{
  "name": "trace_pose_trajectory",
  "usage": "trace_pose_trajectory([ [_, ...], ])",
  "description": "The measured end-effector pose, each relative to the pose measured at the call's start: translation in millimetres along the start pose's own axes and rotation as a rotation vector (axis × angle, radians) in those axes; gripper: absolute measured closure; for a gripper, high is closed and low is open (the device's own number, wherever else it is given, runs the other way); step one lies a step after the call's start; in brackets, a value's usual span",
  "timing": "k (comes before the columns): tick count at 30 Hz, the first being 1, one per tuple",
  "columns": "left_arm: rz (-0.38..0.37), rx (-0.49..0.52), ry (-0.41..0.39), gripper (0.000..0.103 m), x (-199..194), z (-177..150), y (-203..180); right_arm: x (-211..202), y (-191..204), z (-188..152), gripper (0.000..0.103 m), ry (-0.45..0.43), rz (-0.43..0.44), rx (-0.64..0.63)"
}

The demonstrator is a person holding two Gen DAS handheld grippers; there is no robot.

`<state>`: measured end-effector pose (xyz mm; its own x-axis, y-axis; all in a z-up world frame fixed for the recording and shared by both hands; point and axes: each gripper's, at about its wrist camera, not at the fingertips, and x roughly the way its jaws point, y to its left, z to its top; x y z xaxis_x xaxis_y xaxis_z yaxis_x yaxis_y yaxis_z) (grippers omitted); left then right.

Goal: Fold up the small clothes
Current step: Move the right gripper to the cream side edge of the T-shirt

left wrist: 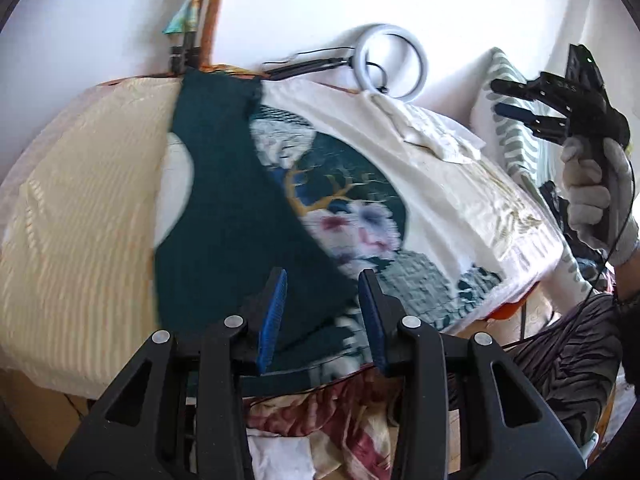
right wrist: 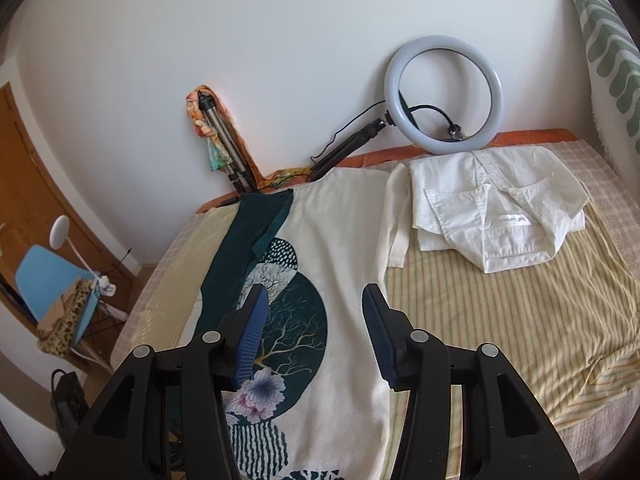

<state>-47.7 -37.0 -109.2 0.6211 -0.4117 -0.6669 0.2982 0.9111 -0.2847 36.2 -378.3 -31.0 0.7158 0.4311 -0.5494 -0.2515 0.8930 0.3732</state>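
Up close in the left wrist view, the left hand-held gripper [left wrist: 322, 312] hovers with its jaws wide apart and empty over the printed shirt [left wrist: 352, 208], which lies flat on the bed [left wrist: 72, 240] (its dark green part is folded across the cream). At the right edge a gloved hand [left wrist: 596, 204] holds the right hand-held gripper [left wrist: 508, 100] aloft.

From the right wrist view, the right hand-held gripper [right wrist: 314, 336] gapes wide above the shirt [right wrist: 344, 264]. A folded white shirt [right wrist: 496, 208] rests just beside it, below a ring light [right wrist: 442, 96].
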Motion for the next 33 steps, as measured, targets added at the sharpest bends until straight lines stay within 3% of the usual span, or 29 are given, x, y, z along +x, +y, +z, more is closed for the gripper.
trace_pose_trajectory([
  [8, -0.15, 0.139, 0.029, 0.066, 38, 4, -93, -15, -24, 2, 0.055, -0.03, -0.052, -0.003],
  [14, -0.214, 0.226, 0.087, 0.065, 70, -3, -152, -21, -62, 1, 0.055, -0.016, -0.102, 0.04],
  [16, -0.226, 0.243, 0.118, 0.056, 83, -4, -165, -23, -73, 0, 0.055, -0.008, -0.114, 0.058],
  [20, -0.227, 0.267, 0.161, 0.05, 102, -7, -185, -22, -92, -3, 0.055, 0.015, -0.101, 0.106],
  [23, -0.15, 0.334, 0.181, 0.05, 117, -13, -198, -21, -101, -5, 0.055, 0.03, -0.087, 0.126],
  [27, -0.091, 0.328, 0.211, 0.051, 132, -14, -198, -16, -108, -4, 0.055, 0.046, -0.076, 0.136],
  [29, -0.078, 0.329, 0.204, 0.071, 134, -11, -196, -7, -114, 1, 0.055, 0.064, -0.061, 0.155],
  [30, -0.077, 0.331, 0.204, 0.092, 135, -10, -195, 0, -117, 4, 0.055, 0.076, -0.048, 0.165],
  [33, -0.118, 0.273, 0.212, 0.099, 137, -4, -183, 25, -122, 13, 0.055, 0.121, -0.021, 0.185],
])
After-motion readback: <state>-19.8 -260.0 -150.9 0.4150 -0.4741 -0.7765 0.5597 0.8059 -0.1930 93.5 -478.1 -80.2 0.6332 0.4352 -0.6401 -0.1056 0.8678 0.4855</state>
